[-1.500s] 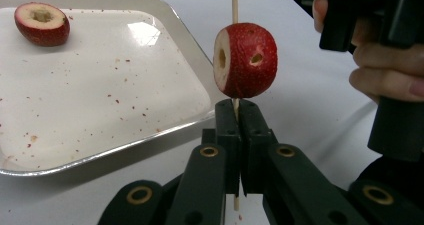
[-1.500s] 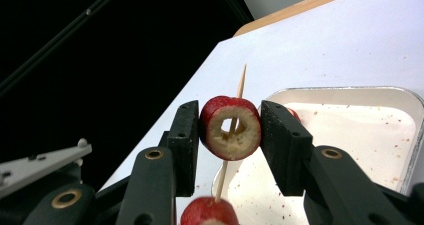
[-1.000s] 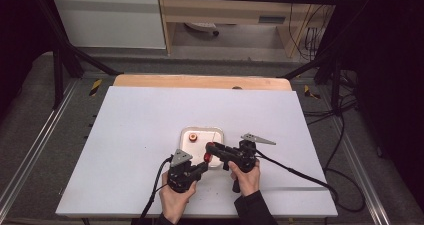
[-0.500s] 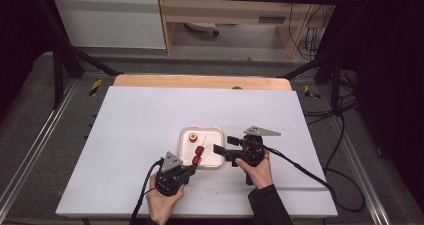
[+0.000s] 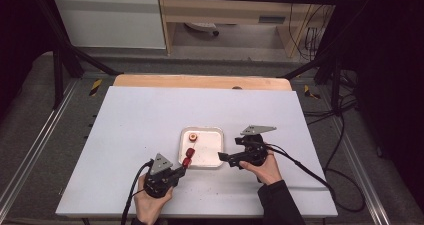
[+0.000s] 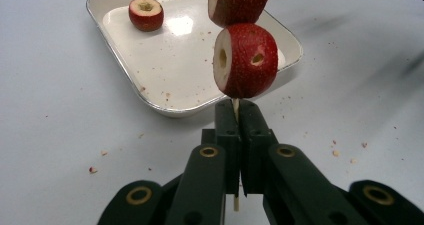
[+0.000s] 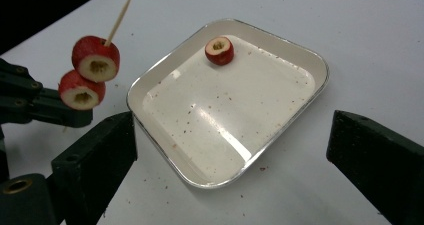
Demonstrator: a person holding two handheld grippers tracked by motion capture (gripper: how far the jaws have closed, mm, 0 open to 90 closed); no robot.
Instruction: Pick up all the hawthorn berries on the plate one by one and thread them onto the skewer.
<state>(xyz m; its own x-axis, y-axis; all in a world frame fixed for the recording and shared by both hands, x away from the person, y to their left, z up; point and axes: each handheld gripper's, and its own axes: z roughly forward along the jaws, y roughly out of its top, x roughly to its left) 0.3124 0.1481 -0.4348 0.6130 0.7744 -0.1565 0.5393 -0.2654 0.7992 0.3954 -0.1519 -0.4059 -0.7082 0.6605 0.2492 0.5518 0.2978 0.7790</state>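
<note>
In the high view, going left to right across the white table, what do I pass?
Left gripper shut on a thin wooden skewer carrying two red fruit pieces → white rectangular metal tray with one loose red fruit piece → open right gripper, held in a hand.

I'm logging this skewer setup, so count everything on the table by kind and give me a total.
Red fruit pieces: 3, two on the skewer, one in the tray
Wooden skewer: 1
White tray: 1
Tongs: 2, left, right
Total: 7
</note>
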